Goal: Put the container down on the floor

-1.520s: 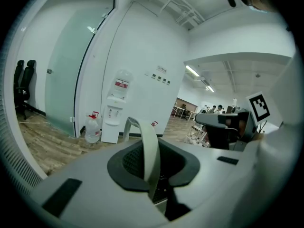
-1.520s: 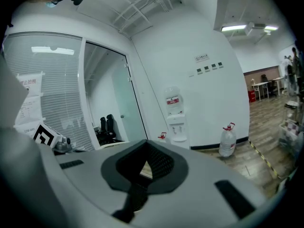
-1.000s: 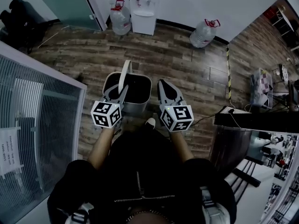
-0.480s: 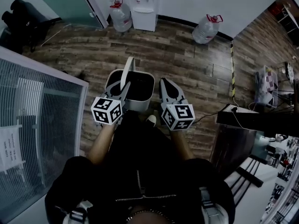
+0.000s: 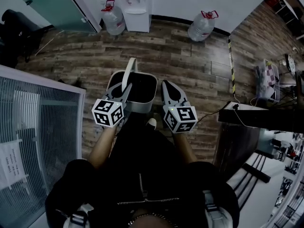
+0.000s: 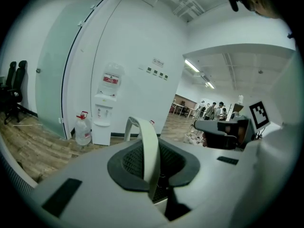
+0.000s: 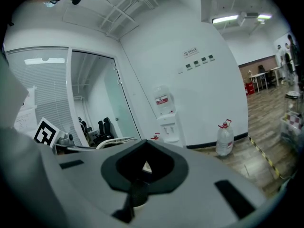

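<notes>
Left tool (image 5: pixel 124 91) clamped on handle (image 5: pixel 128 70) of container (image 5: pixel 140 107). Right tool (image 5: pixel 167 87) closed, empty, beside its rim. Open floor (image 5: pixel 185 56) ahead; partition (image 5: pixel 42 113) close left.

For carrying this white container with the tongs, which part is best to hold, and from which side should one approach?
Grip the arched handle. It stands upright over the open container as a thin flat strap that narrow tongs can close on, while the walls look too wide for them. Come from the person's side, across the strap's flat faces, the way the left tongs are shut on it now.
</notes>
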The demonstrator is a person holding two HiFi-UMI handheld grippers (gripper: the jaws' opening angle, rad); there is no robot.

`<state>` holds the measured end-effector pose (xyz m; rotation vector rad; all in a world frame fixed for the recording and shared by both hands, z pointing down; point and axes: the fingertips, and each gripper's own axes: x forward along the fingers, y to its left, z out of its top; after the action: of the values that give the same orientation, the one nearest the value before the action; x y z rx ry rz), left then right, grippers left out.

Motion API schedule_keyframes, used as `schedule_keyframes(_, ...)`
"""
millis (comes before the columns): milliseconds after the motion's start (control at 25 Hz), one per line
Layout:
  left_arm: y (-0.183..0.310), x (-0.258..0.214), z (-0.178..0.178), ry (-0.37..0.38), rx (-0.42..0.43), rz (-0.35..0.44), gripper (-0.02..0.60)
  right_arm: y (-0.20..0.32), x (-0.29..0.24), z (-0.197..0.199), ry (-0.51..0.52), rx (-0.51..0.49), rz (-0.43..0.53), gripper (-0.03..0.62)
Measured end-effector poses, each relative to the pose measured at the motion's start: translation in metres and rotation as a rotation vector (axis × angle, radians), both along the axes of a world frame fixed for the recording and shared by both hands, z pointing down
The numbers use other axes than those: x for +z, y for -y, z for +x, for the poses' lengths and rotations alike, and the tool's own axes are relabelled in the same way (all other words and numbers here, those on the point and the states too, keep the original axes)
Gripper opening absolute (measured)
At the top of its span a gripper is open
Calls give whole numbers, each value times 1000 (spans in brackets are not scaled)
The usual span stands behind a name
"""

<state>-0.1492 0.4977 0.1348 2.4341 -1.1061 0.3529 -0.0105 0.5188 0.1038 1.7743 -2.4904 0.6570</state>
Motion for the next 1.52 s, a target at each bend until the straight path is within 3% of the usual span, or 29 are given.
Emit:
schedule_keyframes(400,47,10,10,-4,35,-8,52,38,11,-1,-27,4,-38,9)
schedule_keyframes(840,125,16,7,-13,49,-19,52,119,9,-12,-47,4,-52,10)
schedule_keyframes(1520,240,15,-20,-12,86,8,52,236,5,-49,-80,11,-35,9)
